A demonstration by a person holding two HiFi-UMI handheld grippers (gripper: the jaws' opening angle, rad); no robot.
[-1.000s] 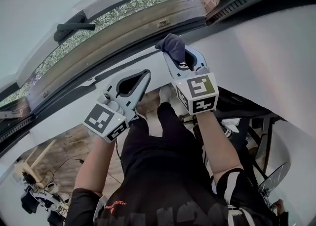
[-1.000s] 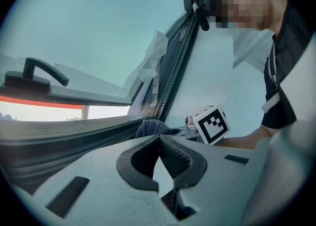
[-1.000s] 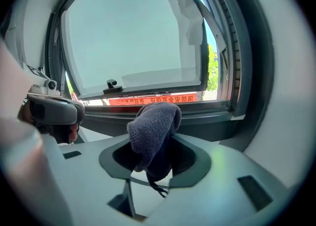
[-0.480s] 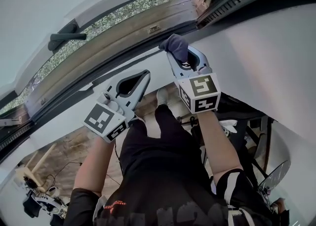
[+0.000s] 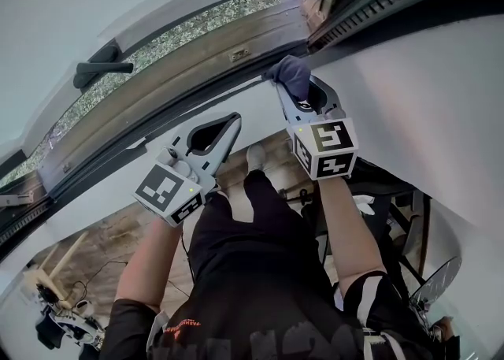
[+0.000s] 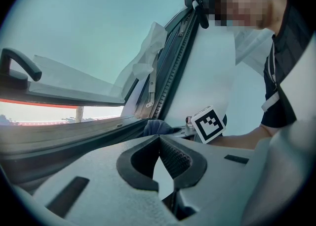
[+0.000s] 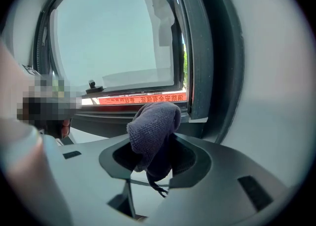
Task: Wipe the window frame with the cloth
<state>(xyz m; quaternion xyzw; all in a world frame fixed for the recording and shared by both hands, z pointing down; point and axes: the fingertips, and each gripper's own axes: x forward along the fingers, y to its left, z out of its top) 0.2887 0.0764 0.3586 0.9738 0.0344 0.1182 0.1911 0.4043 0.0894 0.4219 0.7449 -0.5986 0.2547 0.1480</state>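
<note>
Along window frame point(image 5: 197, 53) — right tool point(image 5: 294, 89) with cloth point(image 5: 290, 73) slid rightward.

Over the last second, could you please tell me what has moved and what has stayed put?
The right gripper, shut on the cloth, has slid rightward along the window frame, away from the small latch plate and nearer the frame's corner. Nothing was taken or let go. The left gripper stays shut and empty, below the frame.
</note>
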